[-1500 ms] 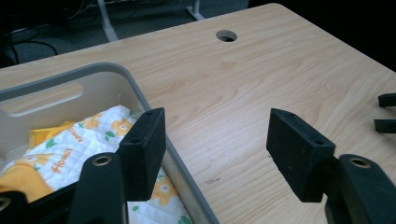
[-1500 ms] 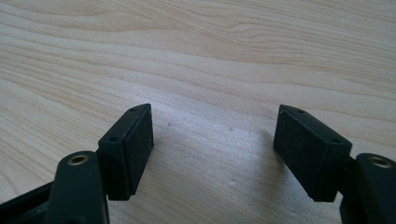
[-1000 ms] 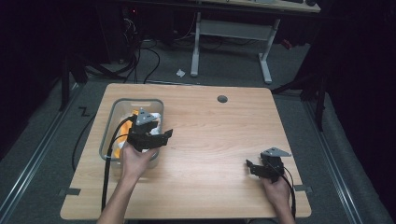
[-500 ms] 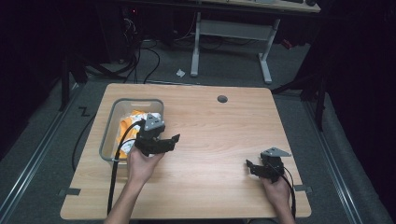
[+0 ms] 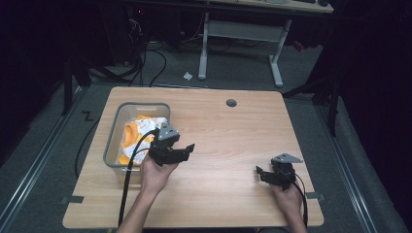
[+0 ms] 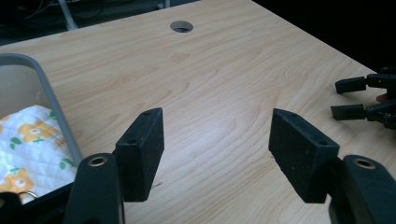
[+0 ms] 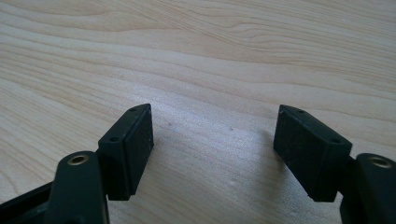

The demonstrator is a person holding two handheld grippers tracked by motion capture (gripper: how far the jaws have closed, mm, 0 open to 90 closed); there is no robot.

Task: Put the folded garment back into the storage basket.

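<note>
Quilted white cloth with orange flowers (image 5: 141, 132) lies crumpled in the clear plastic bin (image 5: 112, 130) at the bench's (image 5: 233, 145) left side. My left claw (image 5: 183, 151) hovers just right of the bin's near corner, jaws wide and empty, pointing right, so the cloth sits behind it to the left. Right claw (image 5: 262, 173), also wide and empty, rests well apart at near right. The bin's wall stands between the left claw and the cloth.

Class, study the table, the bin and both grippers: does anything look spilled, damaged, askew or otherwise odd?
Nothing stands out. The clear plastic bin sits squarely near the table's left edge, with the orange-flowered cloth bunched inside it and nothing spilled. The left gripper and right gripper are both open and empty over bare wood.
</note>
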